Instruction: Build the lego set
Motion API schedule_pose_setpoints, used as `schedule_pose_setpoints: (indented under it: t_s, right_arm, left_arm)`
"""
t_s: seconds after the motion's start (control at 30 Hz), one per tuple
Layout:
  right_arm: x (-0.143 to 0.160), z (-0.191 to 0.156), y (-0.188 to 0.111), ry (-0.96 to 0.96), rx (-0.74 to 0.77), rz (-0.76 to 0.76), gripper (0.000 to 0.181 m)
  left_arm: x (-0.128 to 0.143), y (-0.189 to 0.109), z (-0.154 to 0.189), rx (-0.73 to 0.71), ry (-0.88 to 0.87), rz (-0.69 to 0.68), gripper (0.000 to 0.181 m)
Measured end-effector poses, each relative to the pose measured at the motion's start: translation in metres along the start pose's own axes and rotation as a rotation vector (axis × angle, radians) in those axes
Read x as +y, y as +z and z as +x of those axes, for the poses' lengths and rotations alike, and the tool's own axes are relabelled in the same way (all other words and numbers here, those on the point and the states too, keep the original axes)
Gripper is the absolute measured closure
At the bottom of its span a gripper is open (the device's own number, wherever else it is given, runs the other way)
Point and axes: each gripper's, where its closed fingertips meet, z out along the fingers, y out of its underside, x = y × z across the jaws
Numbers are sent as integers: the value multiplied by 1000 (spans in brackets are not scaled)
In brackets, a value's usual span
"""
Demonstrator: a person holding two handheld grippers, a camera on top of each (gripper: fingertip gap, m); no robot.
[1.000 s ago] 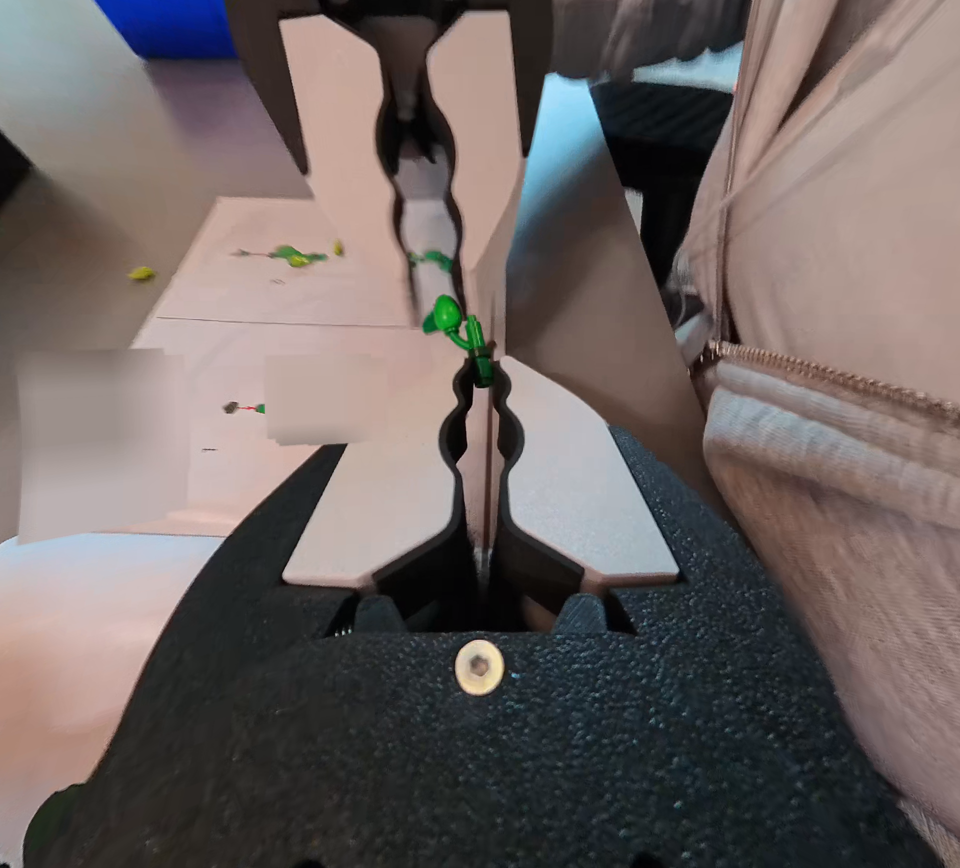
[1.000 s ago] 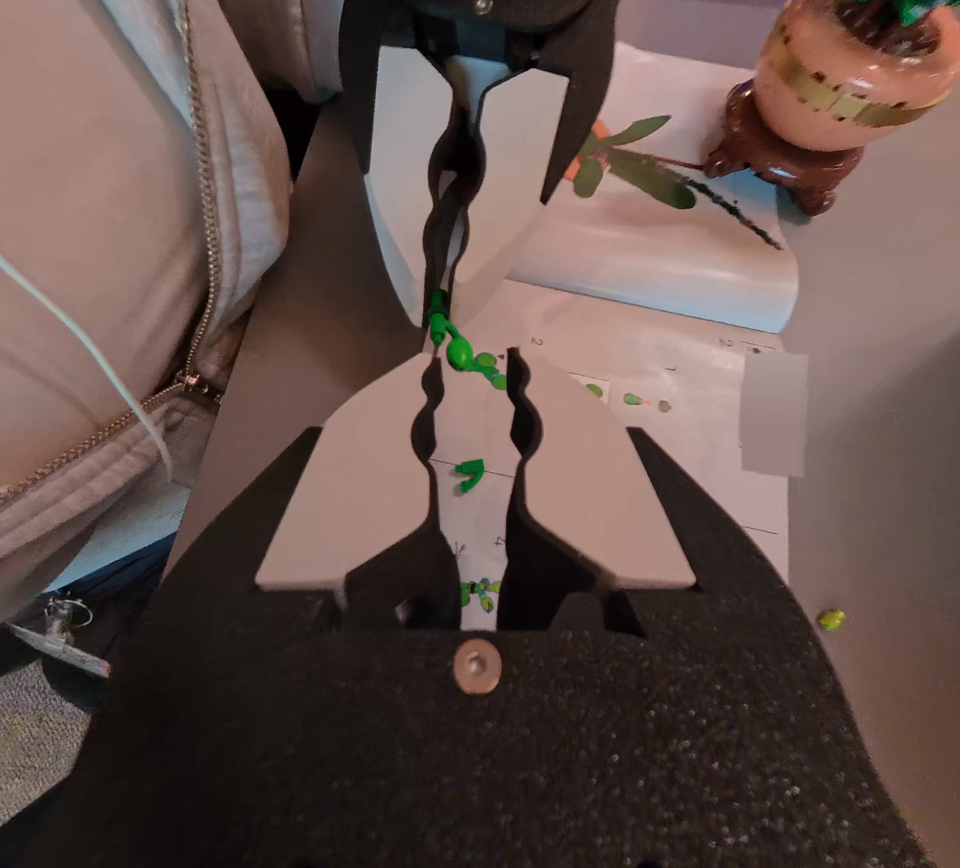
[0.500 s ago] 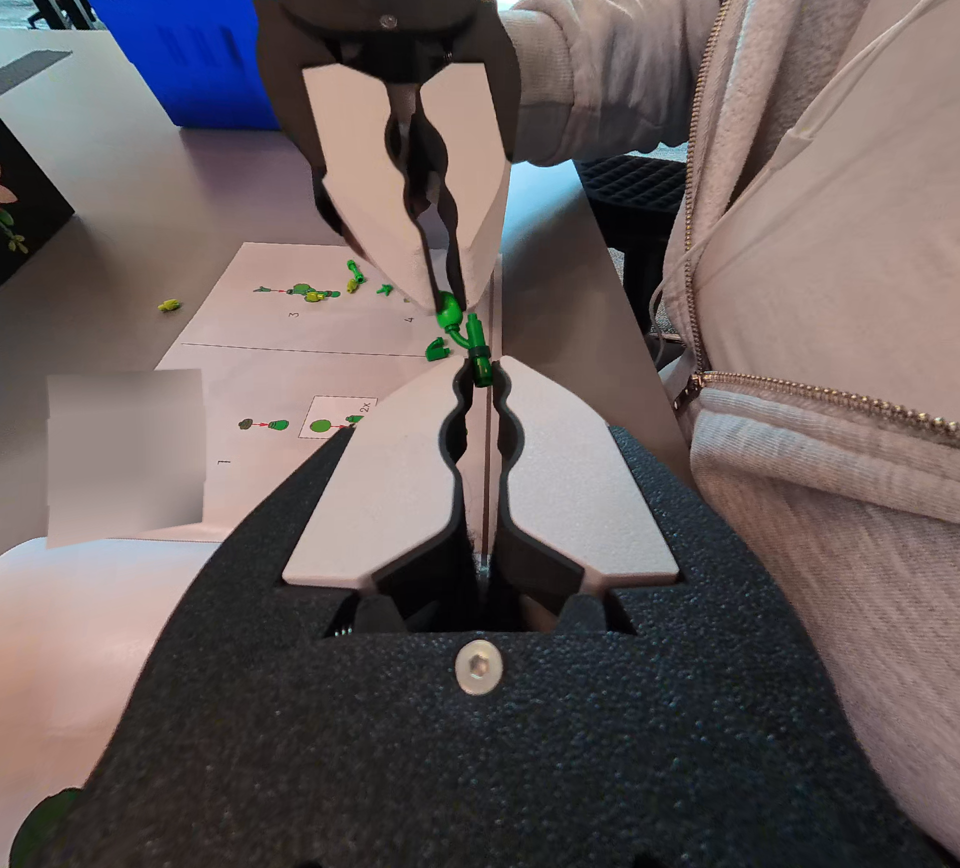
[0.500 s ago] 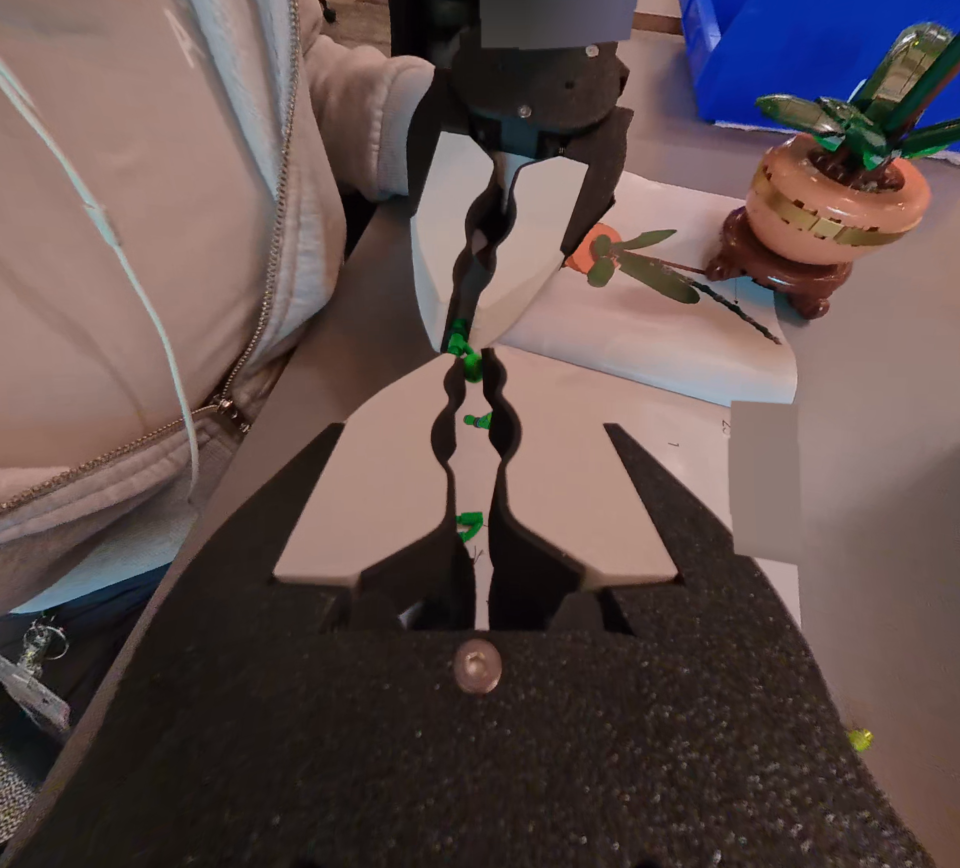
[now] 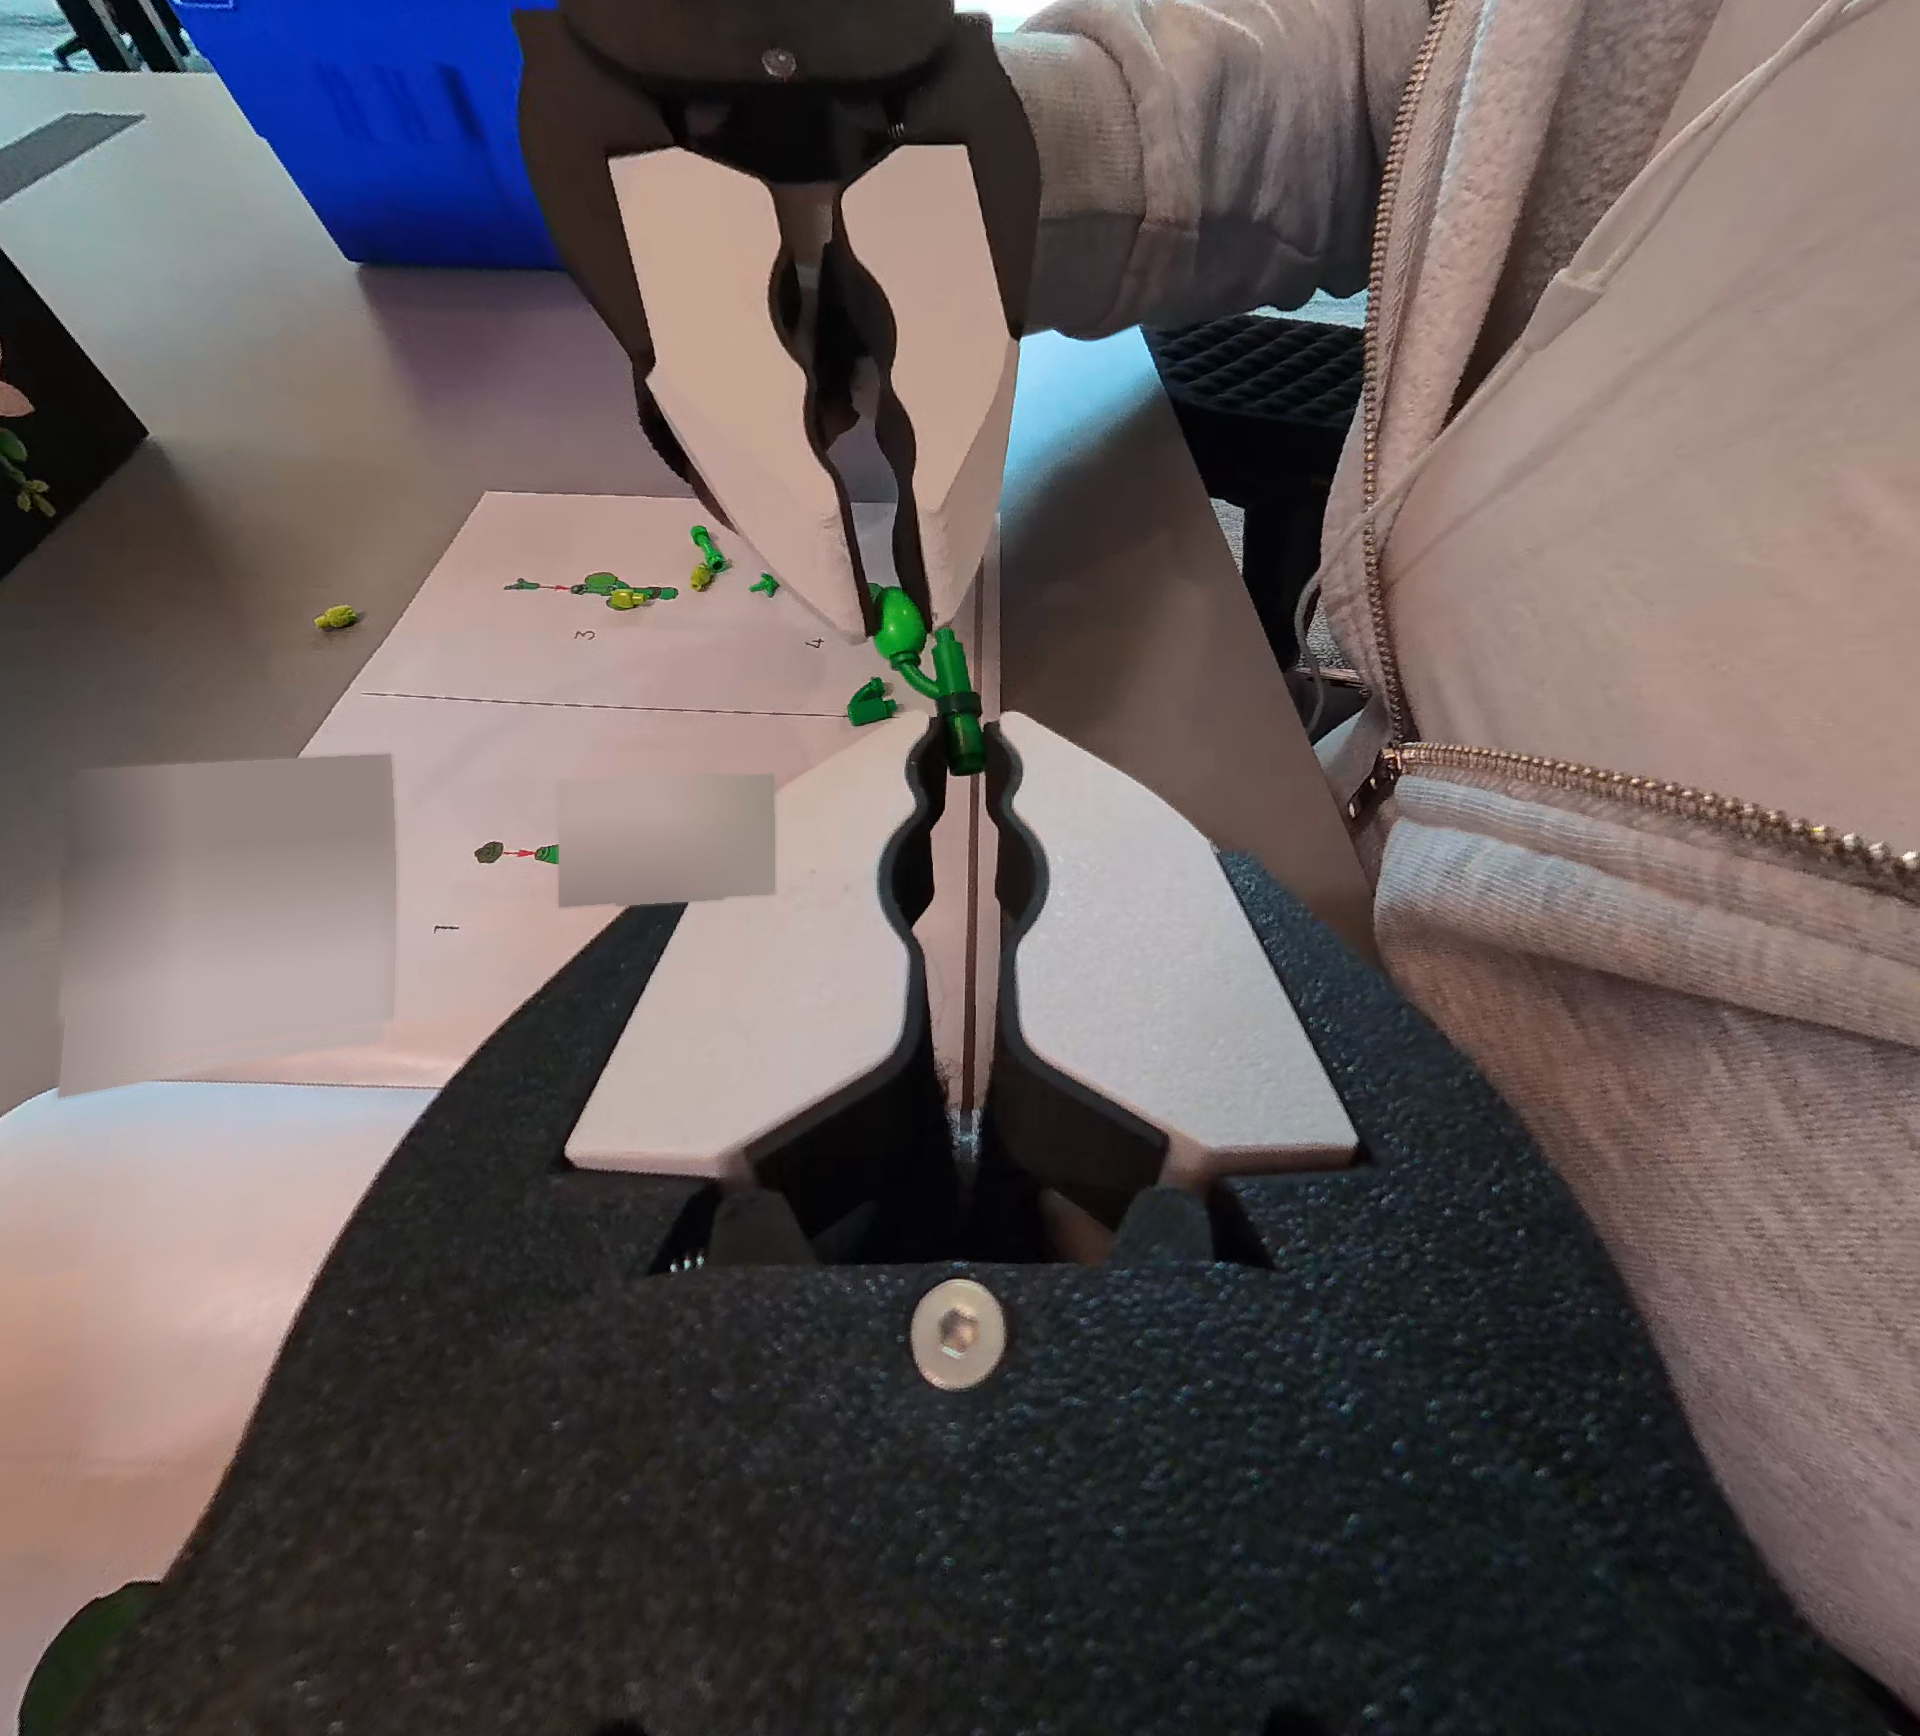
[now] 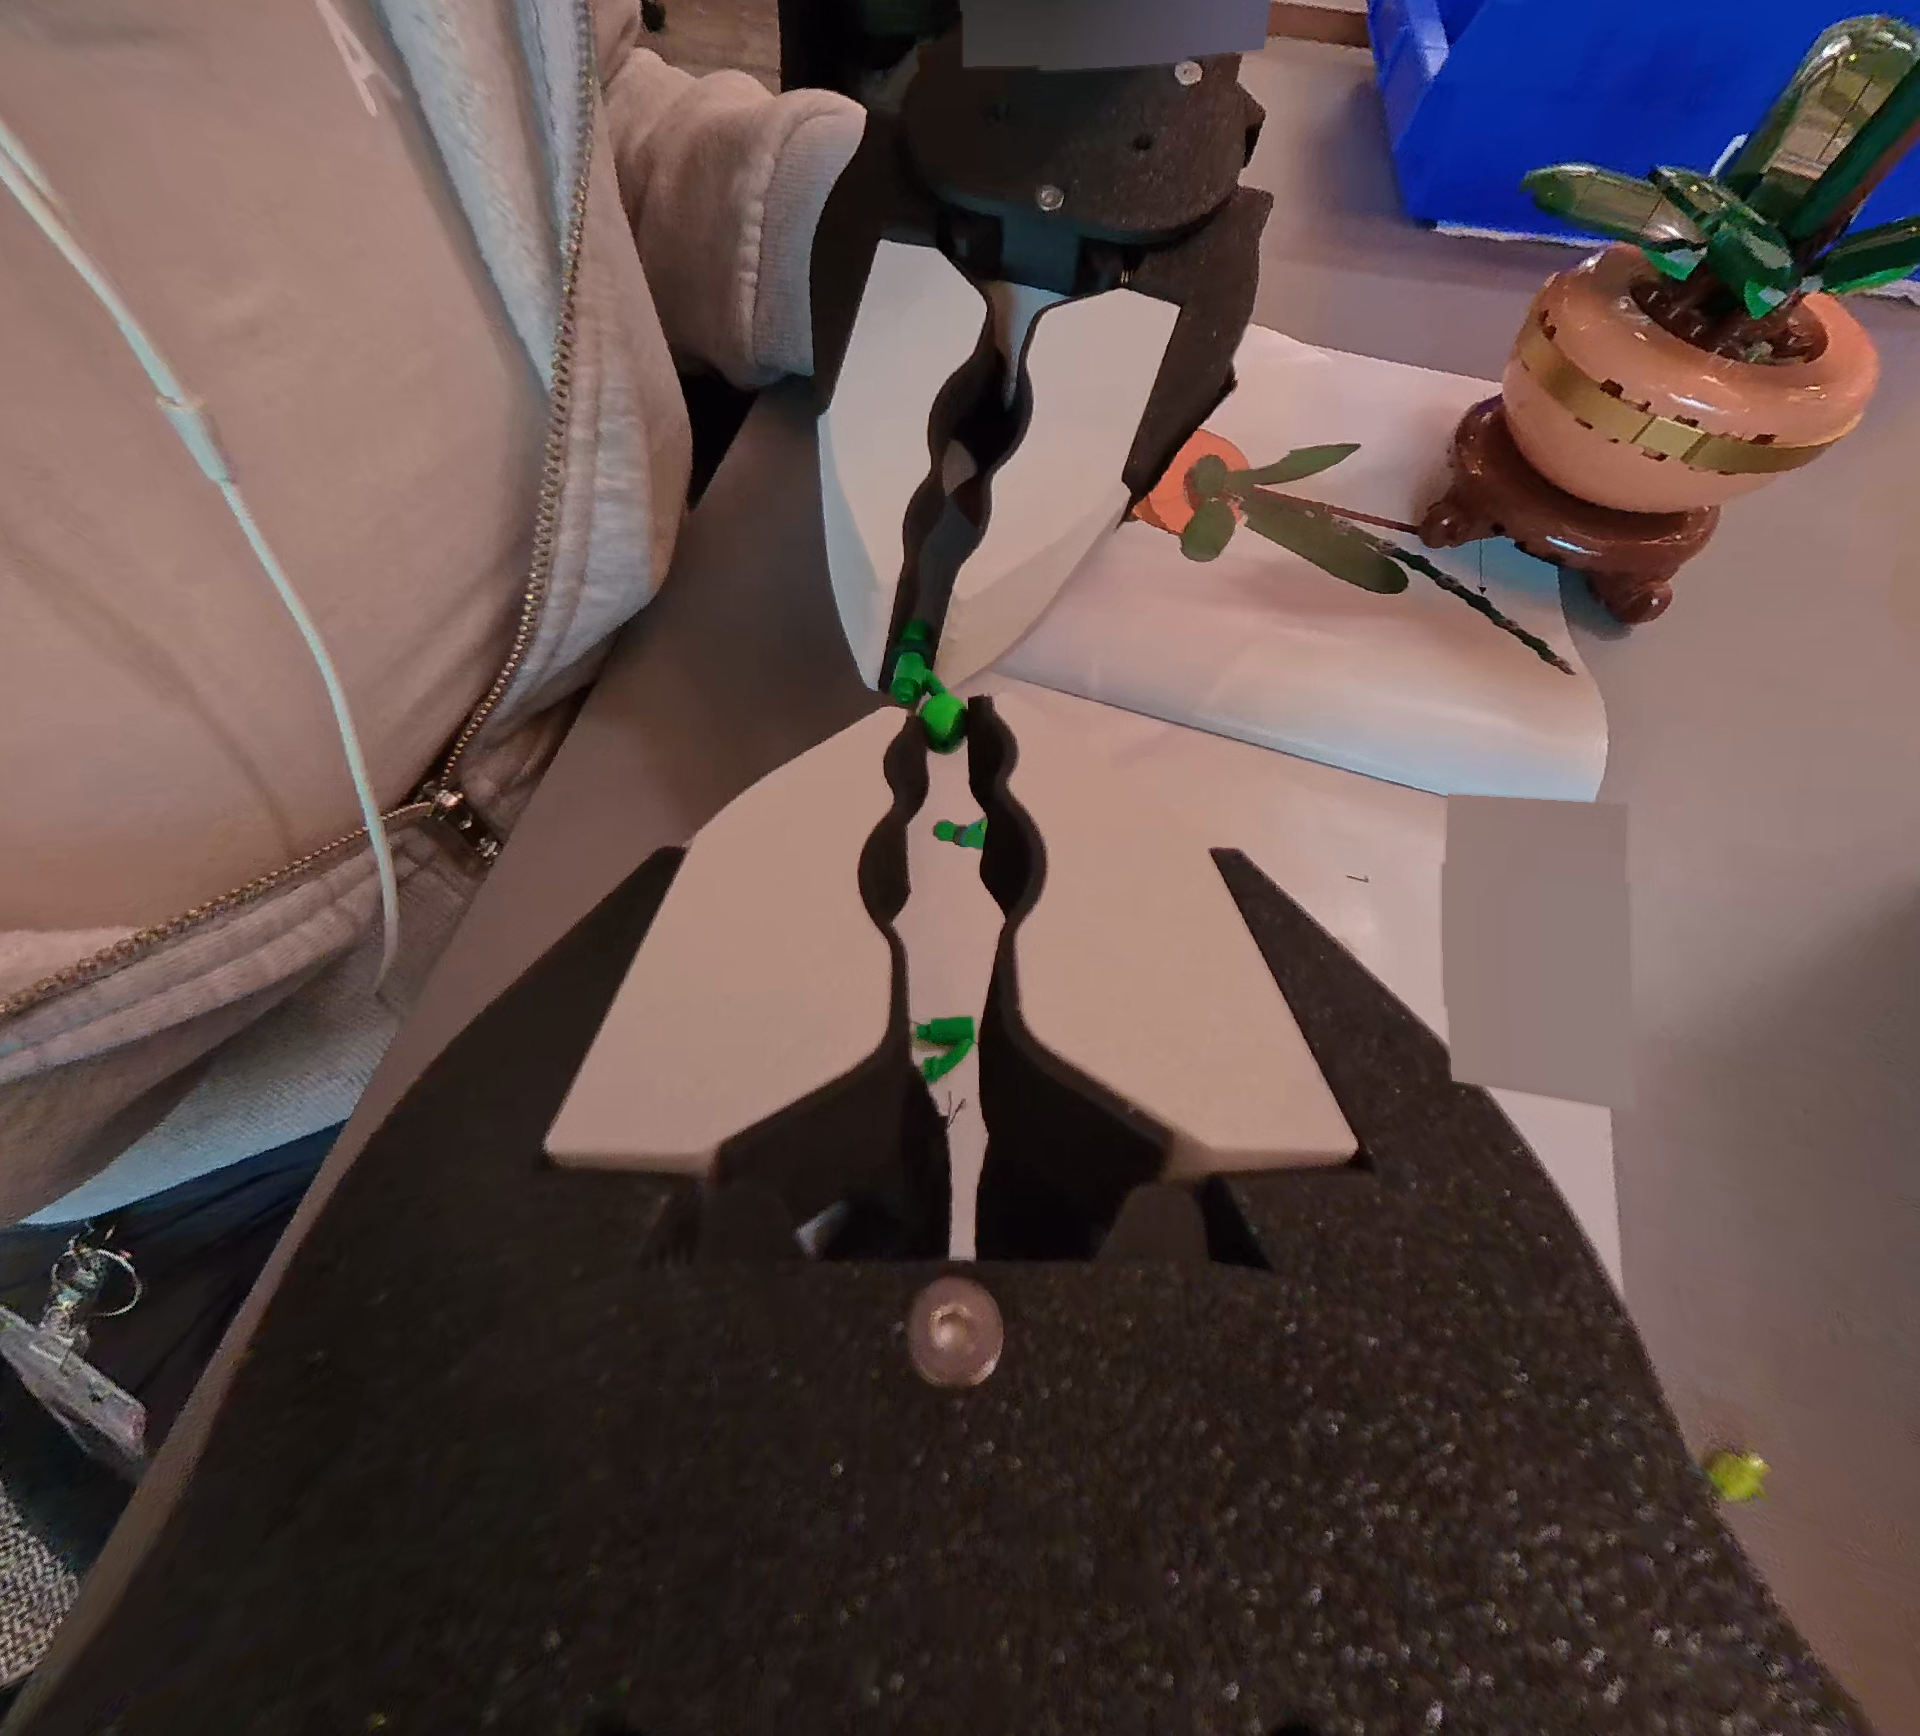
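Right tongs (image 5: 894, 621) have closed onto the green bud (image 5: 900, 621); left tongs (image 5: 961, 736) pinch its stem (image 5: 954, 684).

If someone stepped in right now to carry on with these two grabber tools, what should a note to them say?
Left gripper: shut on the green stem piece, held above the instruction sheet.
Right gripper: shut on the round green bud at the other end of that same stem.
The two tips meet; the bud looks joined to the stem's curved arm, though how firmly is hard to tell.
Loose green bits lie on the sheet; one yellow-green bit sits on the table.
The part-built potted plant stands beyond the sheet.
Left: finish the sprig, then add it to the plant.
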Motion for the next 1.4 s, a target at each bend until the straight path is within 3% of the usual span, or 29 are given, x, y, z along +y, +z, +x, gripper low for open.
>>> schedule_pose_setpoints:
  t_s: [0.27, 1.4]
  right_arm:
    - [-6, -4, 2, 18, -4, 108, 174]
    - [2, -18, 9, 52, -106, 93, 174]
  left_arm:
    - [-3, -3, 5, 5, 43, 26, 176]
    - [5, 2, 18, 65, 115, -40, 176]
